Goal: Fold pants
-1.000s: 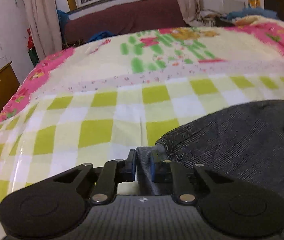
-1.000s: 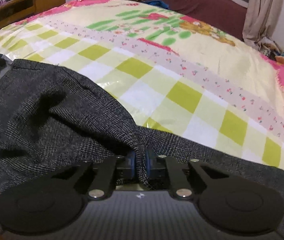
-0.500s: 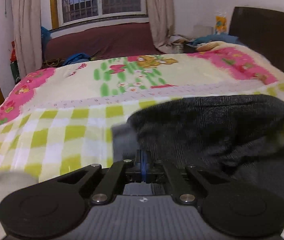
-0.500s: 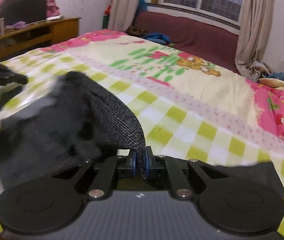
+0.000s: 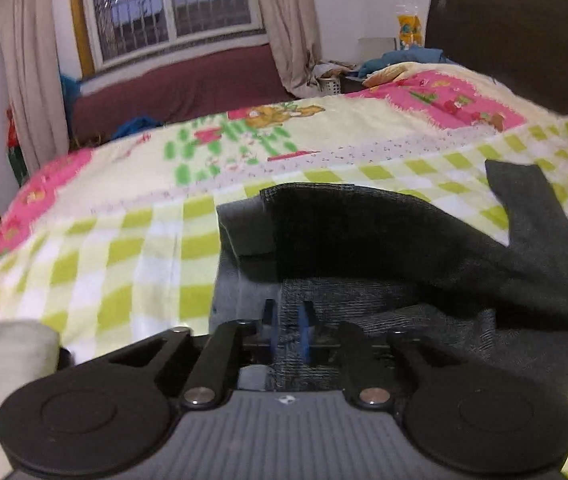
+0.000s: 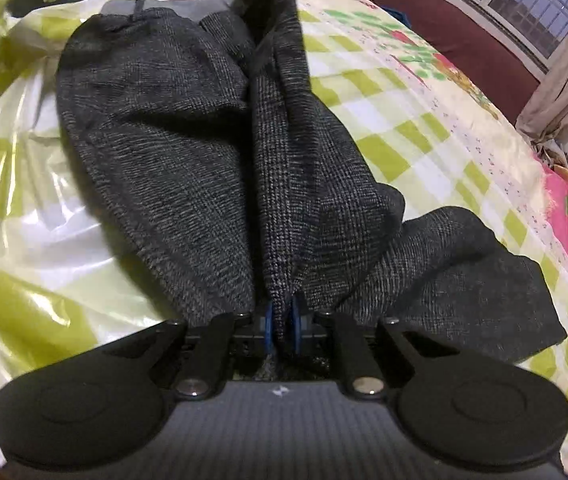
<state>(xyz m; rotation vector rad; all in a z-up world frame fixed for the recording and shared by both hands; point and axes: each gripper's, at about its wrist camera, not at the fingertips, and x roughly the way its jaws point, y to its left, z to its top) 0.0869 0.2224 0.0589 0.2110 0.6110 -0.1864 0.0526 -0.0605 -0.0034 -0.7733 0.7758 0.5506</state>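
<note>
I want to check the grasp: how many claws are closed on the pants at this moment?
2. The left claw pinches the pants at the waistband end; the right claw pinches a raised fold lower on the pants. Both hold fabric between the fingers.

The left gripper [image 5: 288,326] sits at lower centre of its frame, jaws slightly apart around fabric; the right gripper [image 6: 282,322], also lower centre, is clamped tight.

Each handheld tool, the left gripper [image 5: 287,330] and the right gripper [image 6: 282,326], is matte black with two round side discs, silver pivot screws, blue finger pads, a ribbed grey body and a small white logo.
</note>
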